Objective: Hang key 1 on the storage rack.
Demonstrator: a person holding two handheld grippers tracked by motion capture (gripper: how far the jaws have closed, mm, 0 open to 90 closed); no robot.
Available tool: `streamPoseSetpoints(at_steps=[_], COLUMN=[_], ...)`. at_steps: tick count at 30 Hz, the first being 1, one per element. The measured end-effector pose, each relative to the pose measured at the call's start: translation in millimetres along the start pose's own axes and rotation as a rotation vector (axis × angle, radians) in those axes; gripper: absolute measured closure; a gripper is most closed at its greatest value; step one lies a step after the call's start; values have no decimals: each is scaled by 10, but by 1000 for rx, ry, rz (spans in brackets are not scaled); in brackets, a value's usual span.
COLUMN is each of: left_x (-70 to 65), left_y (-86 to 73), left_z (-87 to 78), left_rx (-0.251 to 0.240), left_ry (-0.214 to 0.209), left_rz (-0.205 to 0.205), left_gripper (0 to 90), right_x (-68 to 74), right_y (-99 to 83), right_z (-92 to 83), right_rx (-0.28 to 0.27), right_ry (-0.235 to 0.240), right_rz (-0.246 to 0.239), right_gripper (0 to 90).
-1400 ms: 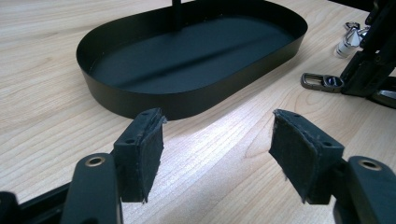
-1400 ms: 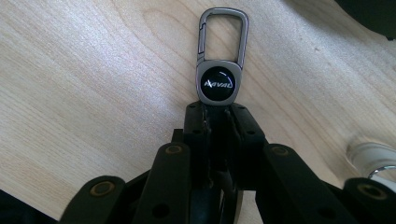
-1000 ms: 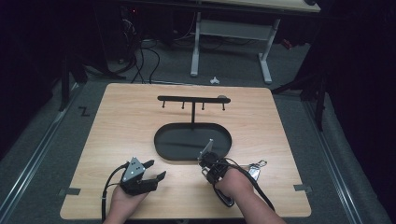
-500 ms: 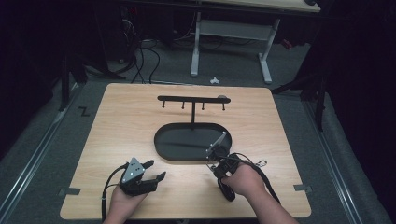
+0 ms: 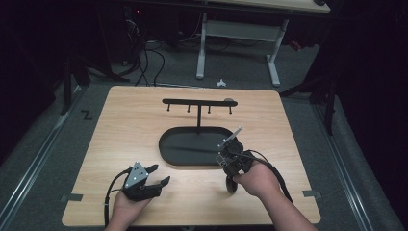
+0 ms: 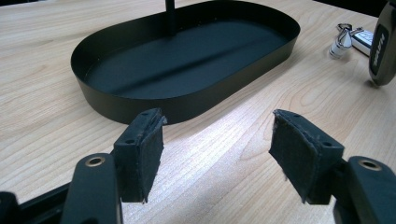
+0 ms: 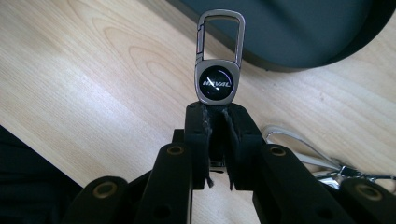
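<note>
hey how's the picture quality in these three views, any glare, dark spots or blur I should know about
High view: the light wooden table is evenly lit, surroundings nearly black. Left gripper view: a bright sheen on the wood before the black oval metal tray, open black padded jaws sharp, the far edge soft. Right gripper view: the silver carabiner key fob is crisp with a small highlight; the lower left corner is dark.

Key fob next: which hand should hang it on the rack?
Right. The right gripper is shut on the key fob, clip end free, raised beside the tray below the rack. The left gripper is open, empty, low on the table.
</note>
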State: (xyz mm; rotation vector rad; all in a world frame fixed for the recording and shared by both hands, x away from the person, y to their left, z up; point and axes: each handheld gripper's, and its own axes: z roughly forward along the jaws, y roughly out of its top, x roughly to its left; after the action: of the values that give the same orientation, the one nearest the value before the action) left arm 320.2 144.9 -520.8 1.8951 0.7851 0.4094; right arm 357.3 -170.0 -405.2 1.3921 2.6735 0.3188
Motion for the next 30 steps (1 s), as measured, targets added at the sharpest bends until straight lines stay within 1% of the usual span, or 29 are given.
streamPoseSetpoints(at_steps=[2, 4, 6, 8, 11, 13, 17, 19, 22, 28, 30], left_x=[-5, -13, -13, -10, -7, -7, -12, -12, -12, -11, -10], left_y=[-1, -1, 1, 1, 0, 0, 1, 0, -1, 0, 0], left_z=[-1, 1, 1, 3, 1, -1, -3, -2, -5, 0, 4], left_rx=[2, 1, 4, 3, 1, 0, 1, 2, 3, -1, -1], left_ry=[0, -2, -2, -2, -2, -2, -4, -4, -4, -4, -5], left_rz=[1, 2, 7, 5, 6, 5, 7, 8, 8, 8, 7], left_gripper=[347, 347, 347, 347, 347, 347, 347, 347, 347, 347, 347], right_x=[0, -25, -65, -103, -153, -178, -212, -219, -234, -265, -270], right_y=[12, 30, 52, 76, 116, 153, 225, 265, 328, 472, 523], right_z=[-41, -101, -176, -249, -333, -381, -423, -429, -425, -413, -406], right_rx=[-13, -27, -43, -54, -72, -83, -104, -111, -117, -132, -143], right_ry=[0, -6, -12, -27, -34, -29, -40, -38, -42, -41, -30], right_rz=[7, -2, 17, 24, 25, 39, 45, 54, 49, 68, 76], right_gripper=[807, 808, 807, 808, 807, 807, 807, 807, 807, 807, 807])
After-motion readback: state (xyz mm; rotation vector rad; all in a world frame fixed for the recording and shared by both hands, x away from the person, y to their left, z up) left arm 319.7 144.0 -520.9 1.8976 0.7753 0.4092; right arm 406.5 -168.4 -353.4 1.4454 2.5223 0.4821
